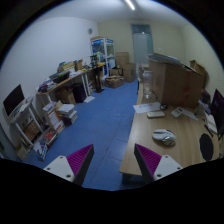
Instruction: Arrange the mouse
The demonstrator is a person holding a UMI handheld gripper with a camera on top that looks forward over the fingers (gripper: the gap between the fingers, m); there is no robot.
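My gripper point(113, 152) is open and empty, held high above the blue floor point(100, 125). Its two magenta pads point(78, 160) show at the bottom. A wooden desk point(170, 150) lies ahead to the right, its near corner just beyond the right finger. On the desk a small grey-and-white rounded object point(163, 136) lies near the middle, and a dark rounded object point(206, 147) lies further right. I cannot tell which of them is the mouse. Nothing is between the fingers.
A brown cabinet point(178, 85) stands behind the desk. Low tables with a monitor point(13, 99) and clutter line the left wall. Cardboard boxes point(118, 75) and a shelf point(102, 52) stand at the far end.
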